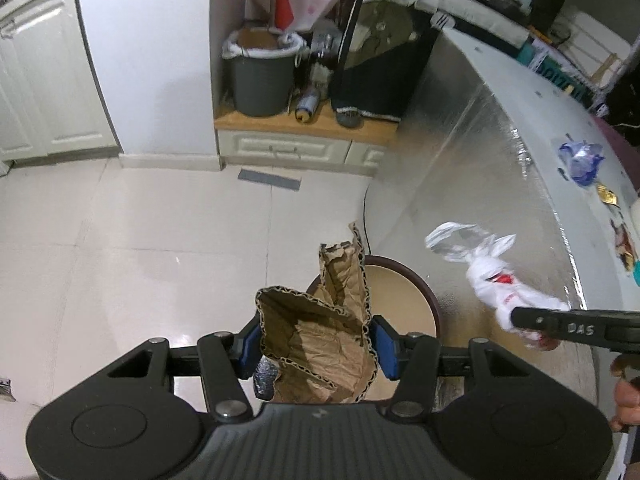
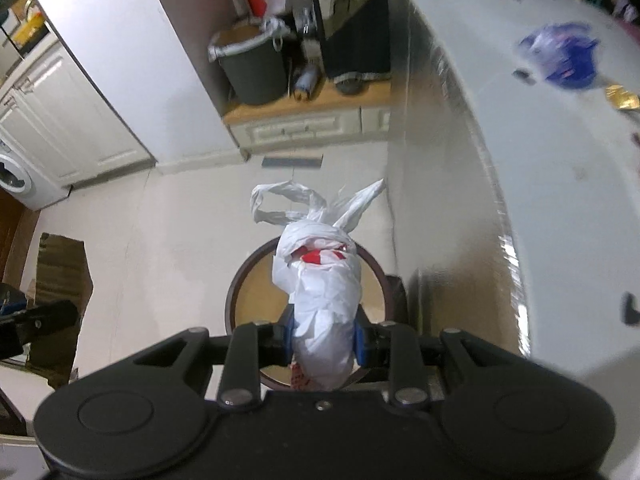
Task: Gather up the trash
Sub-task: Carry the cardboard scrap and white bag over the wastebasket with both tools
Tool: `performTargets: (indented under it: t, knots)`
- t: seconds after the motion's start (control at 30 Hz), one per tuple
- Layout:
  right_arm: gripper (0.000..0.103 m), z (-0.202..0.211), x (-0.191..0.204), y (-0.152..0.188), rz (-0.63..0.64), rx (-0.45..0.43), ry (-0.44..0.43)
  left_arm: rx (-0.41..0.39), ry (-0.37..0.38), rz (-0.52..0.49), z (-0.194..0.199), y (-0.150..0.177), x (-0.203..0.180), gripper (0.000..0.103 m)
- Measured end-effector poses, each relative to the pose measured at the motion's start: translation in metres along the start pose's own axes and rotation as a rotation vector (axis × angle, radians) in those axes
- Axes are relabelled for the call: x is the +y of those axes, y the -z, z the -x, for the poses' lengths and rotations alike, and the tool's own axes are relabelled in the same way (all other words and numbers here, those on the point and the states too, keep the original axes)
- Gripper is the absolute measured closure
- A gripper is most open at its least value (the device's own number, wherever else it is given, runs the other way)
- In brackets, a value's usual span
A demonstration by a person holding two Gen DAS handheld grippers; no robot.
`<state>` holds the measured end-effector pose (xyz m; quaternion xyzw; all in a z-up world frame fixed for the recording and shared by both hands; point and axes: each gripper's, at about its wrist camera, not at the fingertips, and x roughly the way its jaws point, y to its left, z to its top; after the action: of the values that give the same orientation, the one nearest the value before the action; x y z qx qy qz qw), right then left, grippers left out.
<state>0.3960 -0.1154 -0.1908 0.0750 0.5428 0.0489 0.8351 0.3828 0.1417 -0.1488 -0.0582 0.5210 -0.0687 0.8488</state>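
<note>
Both loads over round stool (image 2: 248, 292) w/ L gripper (image 1: 316, 350) clamped on crumpled cardboard (image 1: 320, 344) & R gripper (image 2: 322, 344) pinched shut on knotted white plastic bag (image 2: 320, 276) — best kept clamped, carried level to grey bin (image 1: 260, 80) — released only above its rim.

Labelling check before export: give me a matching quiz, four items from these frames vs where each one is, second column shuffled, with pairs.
Items:
1. crumpled cardboard
2. white plastic bag
3. blue wrapper
4. grey bin

Places:
A. on the white table
B. on the wooden ledge
C. clamped in the left tool
D. clamped in the right tool

Pairs: 1-C, 2-D, 3-A, 4-B
</note>
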Motion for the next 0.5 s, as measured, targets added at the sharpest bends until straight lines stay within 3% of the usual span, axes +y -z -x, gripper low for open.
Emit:
performTargets:
  t: [0.2, 0.5]
  knots:
    - [0.075, -0.071, -0.02, -0.032, -0.007, 0.163, -0.026, 0.103, 0.046, 0.031, -0.063, -0.02, -0.014, 0.047]
    - [0.074, -0.166, -0.033, -0.053, -0.041, 0.397, -0.039, 0.306, 0.111, 0.149, -0.146, 0.0, -0.015, 0.047]
